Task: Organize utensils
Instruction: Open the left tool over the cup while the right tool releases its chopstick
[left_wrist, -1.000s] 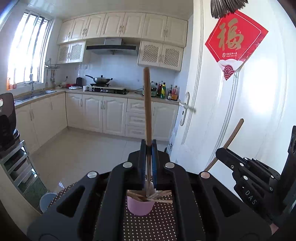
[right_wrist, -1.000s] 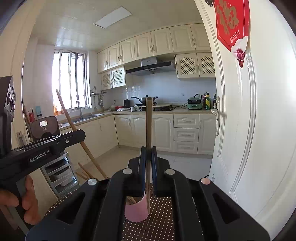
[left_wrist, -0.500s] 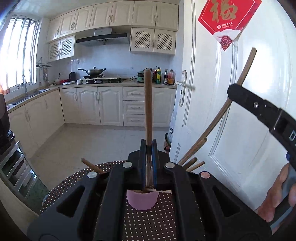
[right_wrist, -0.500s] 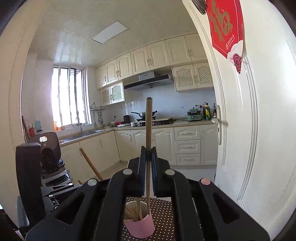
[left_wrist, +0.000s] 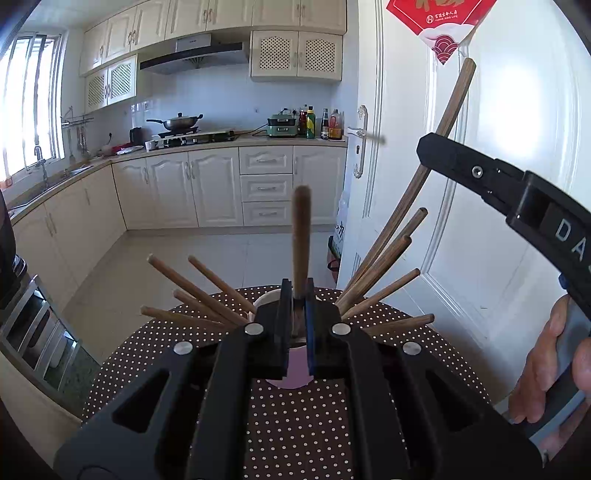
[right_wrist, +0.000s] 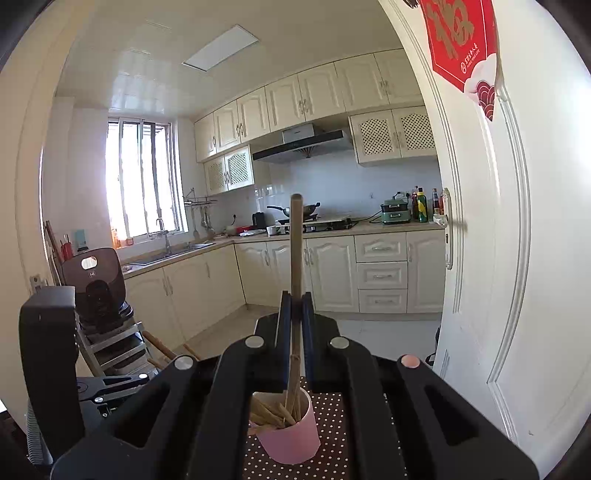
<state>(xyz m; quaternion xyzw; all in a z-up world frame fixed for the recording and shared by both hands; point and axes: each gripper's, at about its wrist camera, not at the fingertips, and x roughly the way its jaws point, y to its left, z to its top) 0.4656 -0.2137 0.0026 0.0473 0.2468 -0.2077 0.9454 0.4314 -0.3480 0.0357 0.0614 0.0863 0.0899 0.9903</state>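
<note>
A pink cup (right_wrist: 291, 439) stands on the dotted tablecloth (left_wrist: 295, 417) and holds several wooden chopsticks (left_wrist: 380, 258) that fan outward. My left gripper (left_wrist: 295, 314) is shut on a brown chopstick (left_wrist: 301, 236) that points up, low over the cup (left_wrist: 291, 373). My right gripper (right_wrist: 295, 321) is shut on another chopstick (right_wrist: 295, 251) whose lower end reaches into the cup. In the left wrist view the right gripper (left_wrist: 517, 192) shows at the right, holding its long chopstick (left_wrist: 443, 129) tilted. The left gripper's body (right_wrist: 51, 362) shows at the left of the right wrist view.
A white door (left_wrist: 498, 184) stands close on the right. A metal rack (right_wrist: 107, 343) with a black appliance (right_wrist: 96, 284) is at the left. Kitchen cabinets (left_wrist: 221, 188) and a tiled floor (left_wrist: 207, 254) lie beyond the round table.
My left gripper has dropped lower and closer to the cup, so the fanned chopsticks now show around it. The right gripper has lowered its chopstick further into the cup.
</note>
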